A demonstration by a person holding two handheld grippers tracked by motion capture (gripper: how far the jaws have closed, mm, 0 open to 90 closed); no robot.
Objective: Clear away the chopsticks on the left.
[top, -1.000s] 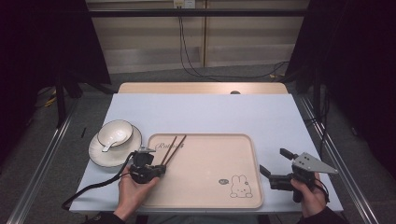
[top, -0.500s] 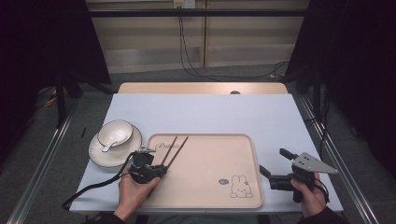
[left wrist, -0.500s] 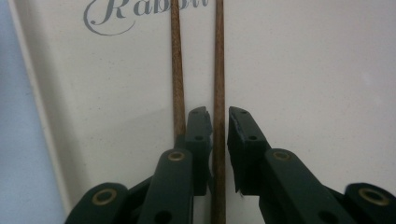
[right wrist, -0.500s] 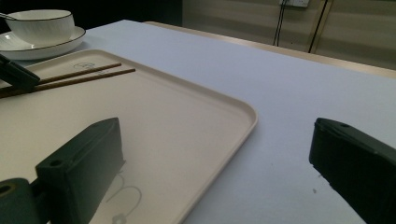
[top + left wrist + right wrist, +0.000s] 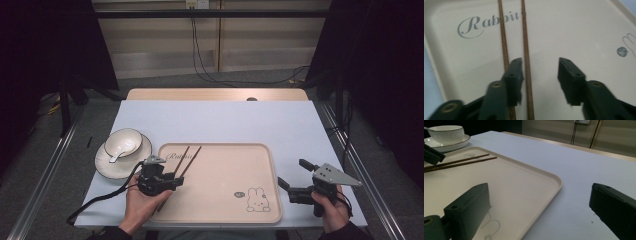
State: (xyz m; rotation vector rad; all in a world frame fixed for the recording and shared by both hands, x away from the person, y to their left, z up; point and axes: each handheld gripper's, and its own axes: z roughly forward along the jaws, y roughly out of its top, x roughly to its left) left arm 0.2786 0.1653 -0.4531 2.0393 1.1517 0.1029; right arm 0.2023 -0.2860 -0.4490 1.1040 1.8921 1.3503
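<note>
Two brown chopsticks (image 5: 186, 159) lie side by side on the left part of a beige tray (image 5: 225, 175) with a rabbit print. My left gripper (image 5: 174, 181) hovers low over their near ends. Its jaws have just been opening and now stand apart. In the left gripper view (image 5: 540, 65) one chopstick (image 5: 525, 37) runs between the jaws close to the left one, untouched; the other passes under that jaw. My right gripper (image 5: 294, 173) rests open at the tray's right edge (image 5: 524, 177), nothing between its jaws (image 5: 540, 195).
A white bowl (image 5: 123, 142) with a spoon stands on a plate (image 5: 107, 164) left of the tray, near the left gripper's cable. The light blue table (image 5: 225, 120) stretches behind the tray. Metal rails run along both sides.
The left gripper's jaws have spread apart off the chopsticks, which stay lying on the tray. Neither hand has shifted.
</note>
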